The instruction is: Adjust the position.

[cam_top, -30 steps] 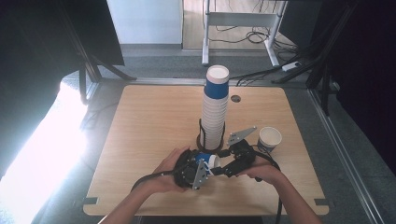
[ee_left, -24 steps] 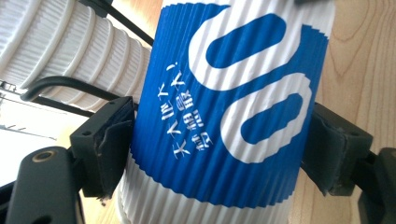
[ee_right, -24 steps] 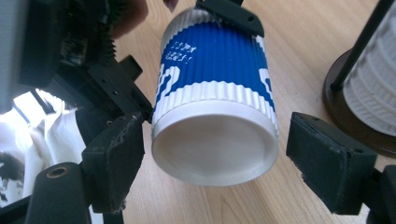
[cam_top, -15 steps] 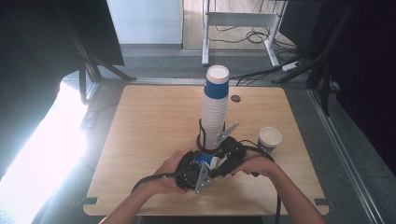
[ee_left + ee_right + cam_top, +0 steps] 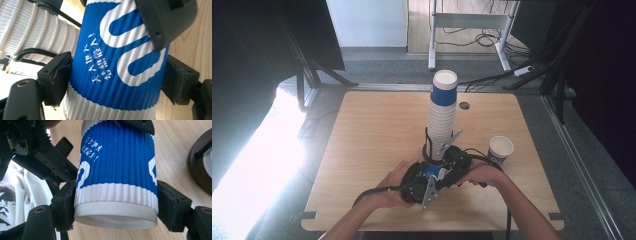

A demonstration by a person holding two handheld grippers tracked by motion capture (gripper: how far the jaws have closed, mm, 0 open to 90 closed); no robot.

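A blue and white ribbed paper cup (image 5: 432, 173) lies between both grippers near the table's front, just before the tall cup stack (image 5: 442, 117). My left gripper (image 5: 418, 184) is shut on the cup (image 5: 117, 57); its pads (image 5: 58, 75) press the ribbed sides. My right gripper (image 5: 454, 161) grips the same cup (image 5: 117, 162) near the rim end. Its jaws have just been closing and its pads (image 5: 65, 205) now touch both sides of the cup. The left gripper's body (image 5: 40, 155) shows beyond the cup in the right gripper view.
The stack stands on a dark round base (image 5: 426, 152) with thin black guide rods. A single white cup (image 5: 500, 148) stands upright to the right. A cable hole (image 5: 464, 106) sits behind the stack. Bare wooden table (image 5: 362, 130) spreads to the left.
My right gripper has come in from the right to the cup and closed its jaws on it. The left gripper and the cup have stayed where they were.
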